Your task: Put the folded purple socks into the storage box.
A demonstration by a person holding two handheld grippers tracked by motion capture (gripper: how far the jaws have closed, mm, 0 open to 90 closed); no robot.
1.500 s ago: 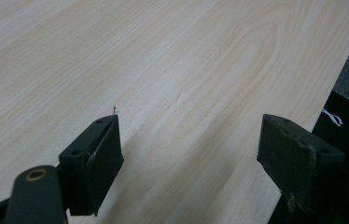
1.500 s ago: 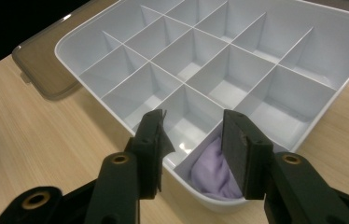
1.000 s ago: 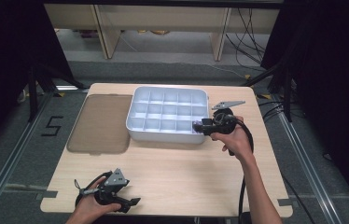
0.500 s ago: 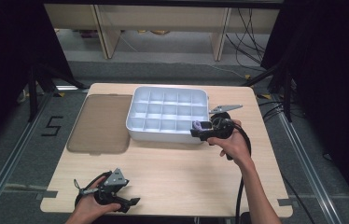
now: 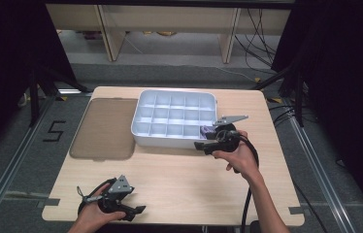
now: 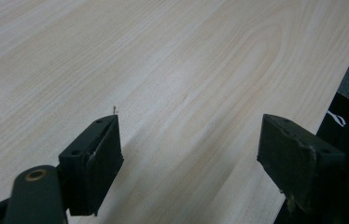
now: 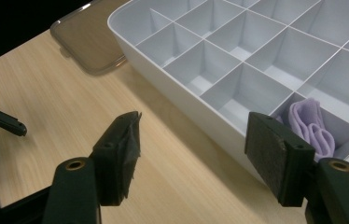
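Note:
A white compartment tray (image 5: 174,116) stands at the back middle of the table. A folded purple cloth piece (image 5: 207,131) lies in its front right compartment, also seen in the right gripper view (image 7: 310,126). My right gripper (image 5: 203,145) hovers just in front of that corner, pointing left. Its jaws have just been opening and stand open (image 7: 196,123) with nothing between them, the purple piece beyond the right jaw. My left gripper (image 5: 138,212) rests at the table's front left, open over bare wood (image 6: 191,123).
A brown translucent lid (image 5: 104,128) lies flat to the left of the tray, visible too in the right gripper view (image 7: 93,42). The wooden table (image 5: 179,184) has free room across its front half. A cable trails from the right gripper off the front edge.
My right gripper has drawn back from the tray's front right corner toward the person, its jaws wider. The purple piece now lies uncovered in the compartment. The left gripper has stayed put.

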